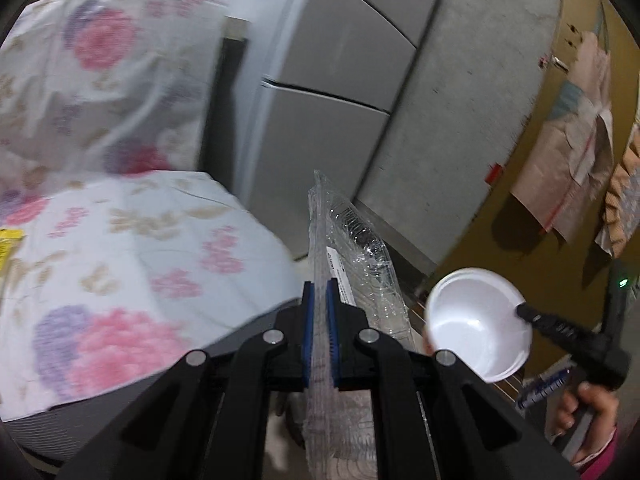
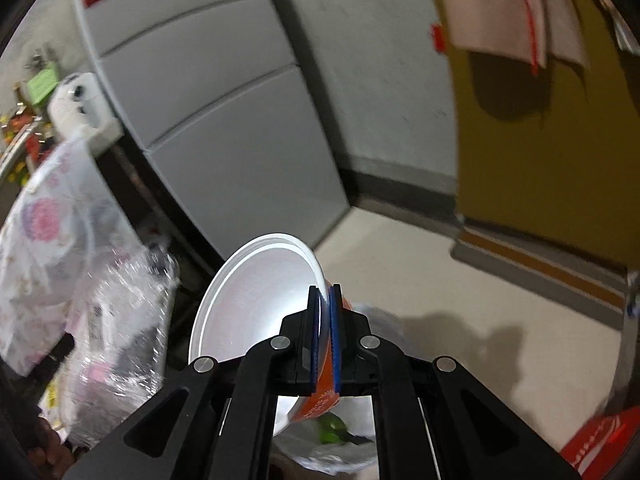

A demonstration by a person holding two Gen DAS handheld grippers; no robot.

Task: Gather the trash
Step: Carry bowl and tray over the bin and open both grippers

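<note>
Beside a grey fridge [image 1: 340, 80]: left gripper [image 1: 320, 320] clenched on clear plastic tray [image 1: 352, 248], right gripper [image 2: 325, 332] clenched on white bowl [image 2: 256, 296]. Carrying trash; next, probably drop into trash bag [image 2: 344, 444].

Open beige floor [image 2: 420, 280] ahead and to the right, hemmed by the grey refrigerator [image 2: 224, 120] on the left, the yellow wall [image 2: 540, 140] at the far right edge, and the floral-covered table [image 1: 140, 260] crowding the left side.
</note>
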